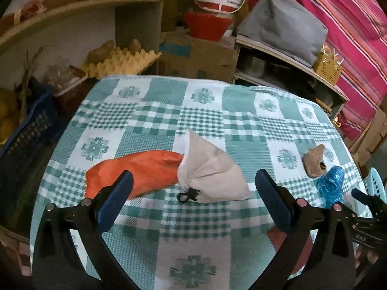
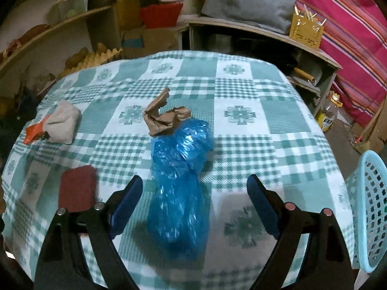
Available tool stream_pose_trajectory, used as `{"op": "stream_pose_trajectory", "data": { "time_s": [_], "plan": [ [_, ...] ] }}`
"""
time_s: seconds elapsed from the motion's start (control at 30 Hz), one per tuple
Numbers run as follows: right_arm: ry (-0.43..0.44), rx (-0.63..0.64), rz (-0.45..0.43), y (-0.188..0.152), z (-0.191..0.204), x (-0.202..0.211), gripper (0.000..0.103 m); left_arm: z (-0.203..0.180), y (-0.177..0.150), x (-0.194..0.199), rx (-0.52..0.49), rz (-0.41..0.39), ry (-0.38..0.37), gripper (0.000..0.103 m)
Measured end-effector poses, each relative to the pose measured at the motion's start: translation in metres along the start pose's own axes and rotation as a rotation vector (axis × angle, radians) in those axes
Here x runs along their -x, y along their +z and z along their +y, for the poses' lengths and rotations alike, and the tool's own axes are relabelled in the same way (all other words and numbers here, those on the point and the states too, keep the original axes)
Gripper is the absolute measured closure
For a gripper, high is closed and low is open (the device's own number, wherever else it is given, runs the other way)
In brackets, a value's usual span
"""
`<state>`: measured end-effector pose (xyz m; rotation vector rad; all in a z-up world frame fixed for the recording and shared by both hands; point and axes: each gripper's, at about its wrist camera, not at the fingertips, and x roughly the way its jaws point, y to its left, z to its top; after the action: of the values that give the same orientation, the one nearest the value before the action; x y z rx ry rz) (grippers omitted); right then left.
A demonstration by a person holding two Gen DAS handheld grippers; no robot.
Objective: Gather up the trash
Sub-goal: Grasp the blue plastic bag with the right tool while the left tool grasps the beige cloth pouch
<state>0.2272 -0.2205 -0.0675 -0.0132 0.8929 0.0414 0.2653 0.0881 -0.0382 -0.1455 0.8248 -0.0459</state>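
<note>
Here both spread: right claw (image 2: 194,204) straddles blue bag (image 2: 180,169) (untouched); left claw (image 1: 193,198) empty.

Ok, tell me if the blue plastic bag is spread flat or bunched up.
Bunched up. The blue plastic bag lies crumpled in a long wad on the checked tablecloth, one end against the crumpled brown paper.

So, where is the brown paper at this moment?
In the right wrist view the brown paper lies mid-table, touching the far end of the blue plastic bag; the beige pouch sits further left.
</note>
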Motion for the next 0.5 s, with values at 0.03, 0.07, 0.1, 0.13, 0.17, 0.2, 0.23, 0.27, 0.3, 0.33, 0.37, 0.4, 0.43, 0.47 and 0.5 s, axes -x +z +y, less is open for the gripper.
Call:
{"op": "stream_pose_trajectory", "data": {
  "time_s": [0.03, 0.07, 0.1, 0.13, 0.17, 0.2, 0.23, 0.27, 0.3, 0.33, 0.37, 0.4, 0.43, 0.47, 0.5],
  "plan": [
    [0.001, -0.002, 0.007, 0.001, 0.001, -0.006, 0.017, 0.003, 0.000, -0.004, 0.012, 0.009, -0.003, 0.006],
    [0.000, -0.002, 0.011, 0.002, 0.002, -0.009, 0.017, 0.004, 0.000, -0.008, 0.018, 0.017, -0.007, 0.006],
    [-0.001, 0.000, 0.013, 0.002, 0.003, -0.013, 0.017, 0.004, 0.000, -0.013, 0.020, 0.032, -0.013, 0.006],
    [-0.002, 0.005, 0.010, 0.002, 0.004, -0.016, 0.021, 0.002, -0.001, -0.017, 0.017, 0.043, -0.013, 0.006],
    [-0.002, 0.012, 0.003, 0.002, 0.005, -0.018, 0.026, 0.000, -0.001, -0.020, 0.011, 0.047, -0.009, 0.006],
    [-0.002, 0.018, 0.001, 0.002, 0.006, -0.019, 0.040, -0.003, -0.001, -0.023, 0.000, 0.049, -0.004, 0.006],
    [0.002, 0.023, 0.008, 0.002, 0.006, -0.022, 0.054, -0.008, -0.001, -0.027, -0.018, 0.049, 0.000, 0.006],
    [0.014, 0.018, 0.012, 0.003, 0.005, -0.024, 0.058, -0.011, -0.001, -0.029, -0.031, 0.049, 0.002, 0.006],
    [0.023, 0.012, 0.009, 0.003, 0.004, -0.024, 0.066, -0.015, -0.001, -0.032, -0.046, 0.050, 0.005, 0.006],
    [0.024, 0.008, -0.001, 0.005, 0.003, -0.024, 0.077, -0.020, -0.001, -0.036, -0.069, 0.052, 0.010, 0.006],
    [0.024, 0.006, -0.009, 0.007, 0.002, -0.023, 0.079, -0.023, -0.002, -0.039, -0.084, 0.055, 0.016, 0.006],
    [0.027, -0.001, -0.018, 0.009, 0.001, -0.022, 0.079, -0.026, -0.003, -0.042, -0.093, 0.060, 0.019, 0.006],
    [0.030, -0.014, -0.036, 0.012, -0.001, -0.018, 0.079, -0.028, -0.003, -0.046, -0.101, 0.069, 0.021, 0.007],
    [0.033, -0.027, -0.059, 0.016, -0.003, -0.014, 0.079, -0.031, -0.005, -0.050, -0.108, 0.083, 0.019, 0.007],
    [0.032, -0.031, -0.071, 0.019, -0.004, -0.012, 0.079, -0.032, -0.006, -0.053, -0.114, 0.093, 0.016, 0.008]
  ]
}}
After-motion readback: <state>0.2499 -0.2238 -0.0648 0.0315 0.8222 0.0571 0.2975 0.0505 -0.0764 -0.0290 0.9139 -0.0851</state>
